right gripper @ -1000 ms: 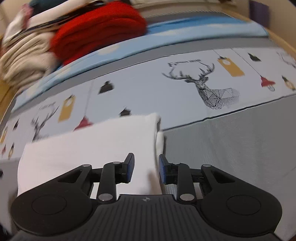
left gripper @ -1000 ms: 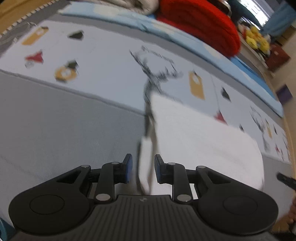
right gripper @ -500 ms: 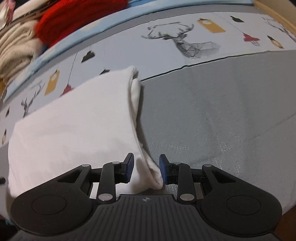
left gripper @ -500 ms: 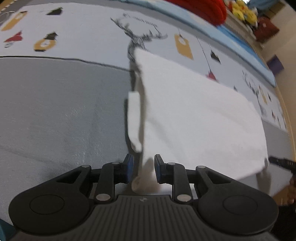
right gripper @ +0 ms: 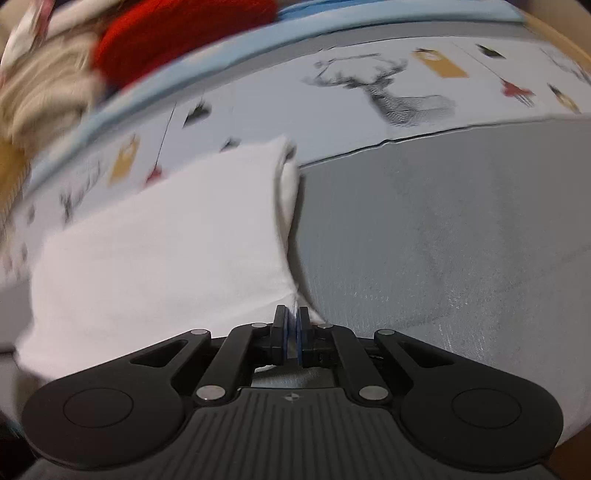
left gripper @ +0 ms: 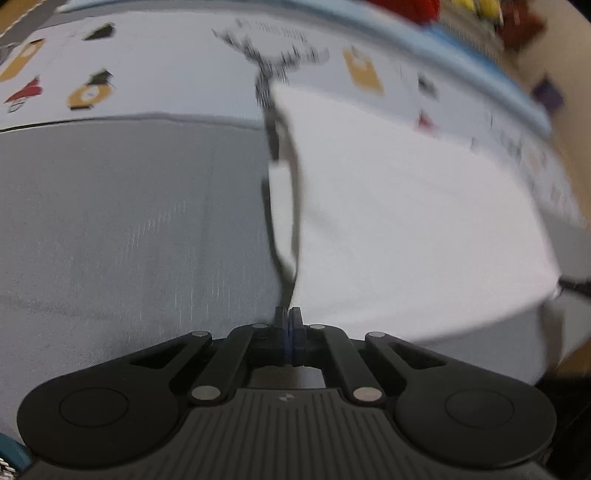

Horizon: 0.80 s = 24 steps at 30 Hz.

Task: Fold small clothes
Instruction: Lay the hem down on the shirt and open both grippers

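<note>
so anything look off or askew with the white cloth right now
Nothing stands out. The white cloth lies folded on the grey bedspread, and both tongs, left and right, are shut on its near corners.

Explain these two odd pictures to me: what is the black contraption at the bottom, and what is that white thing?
There is no robot here: a person holds a hand-held gripper in each hand, and each carries a wide-angle camera looking along its two fingers. One picture comes from the left hand-held gripper, the other from the right hand-held gripper. The white thing is a small folded garment lying on a grey bed cover with a deer-print sheet behind it. Both grippers are shut, each pinching a near corner of the garment, one at either end. A red knitted item lies further back, blurred.
</note>
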Tool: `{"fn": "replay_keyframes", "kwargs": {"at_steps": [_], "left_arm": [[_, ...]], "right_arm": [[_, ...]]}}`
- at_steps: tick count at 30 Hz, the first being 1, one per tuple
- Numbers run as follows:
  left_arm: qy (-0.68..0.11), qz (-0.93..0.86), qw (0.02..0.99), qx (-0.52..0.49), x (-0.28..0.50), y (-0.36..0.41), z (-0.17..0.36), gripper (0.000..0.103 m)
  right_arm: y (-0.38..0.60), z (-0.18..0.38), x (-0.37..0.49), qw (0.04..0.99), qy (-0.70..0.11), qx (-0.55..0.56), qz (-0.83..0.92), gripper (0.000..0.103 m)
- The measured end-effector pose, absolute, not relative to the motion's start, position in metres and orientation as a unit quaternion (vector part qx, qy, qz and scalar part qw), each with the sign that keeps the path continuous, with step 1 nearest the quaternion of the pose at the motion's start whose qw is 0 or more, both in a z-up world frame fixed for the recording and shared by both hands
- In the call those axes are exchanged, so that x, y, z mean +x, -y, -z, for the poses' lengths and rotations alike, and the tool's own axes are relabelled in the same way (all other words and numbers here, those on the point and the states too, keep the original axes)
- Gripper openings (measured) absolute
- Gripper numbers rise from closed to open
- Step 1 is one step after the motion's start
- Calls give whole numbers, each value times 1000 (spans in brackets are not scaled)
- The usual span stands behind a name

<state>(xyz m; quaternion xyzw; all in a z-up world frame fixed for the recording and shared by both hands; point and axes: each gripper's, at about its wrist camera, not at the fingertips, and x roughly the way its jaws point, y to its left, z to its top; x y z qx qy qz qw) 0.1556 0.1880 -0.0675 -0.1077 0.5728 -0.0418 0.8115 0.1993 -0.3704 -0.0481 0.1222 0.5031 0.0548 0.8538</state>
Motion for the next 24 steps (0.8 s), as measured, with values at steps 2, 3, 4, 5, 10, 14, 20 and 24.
{"fn": "replay_keyframes", "kwargs": {"at_steps": [2,3,4,5,10,14,20,24], "left_arm": [[-594,41,800,-72,155,-181,76,0],[-598,38,798,-73,155,-182,78,0],[-595,33,799,-83,156,-186,76,0],[-585,29,805,-96,156,-189,73,0],[-523,61,838,-142,159,-187,50,1],[-551,78,825,-96,167,-157,59,5],[-609,29,792,-42,179,-137,84,20],[-578,23,813,-69,180,-141,71,36]], "right_arm": [[371,61,201,836,-538,106,-33,3],[367,66,201,828,-552,93,-35,3],[362,69,201,825,-559,75,-39,4],[358,70,201,826,-558,62,-39,5],[358,50,202,862,-506,46,1,26],[353,36,202,886,-457,66,-44,27],[324,49,215,870,-487,4,-71,27],[318,73,228,838,-543,-60,-6,27]]}}
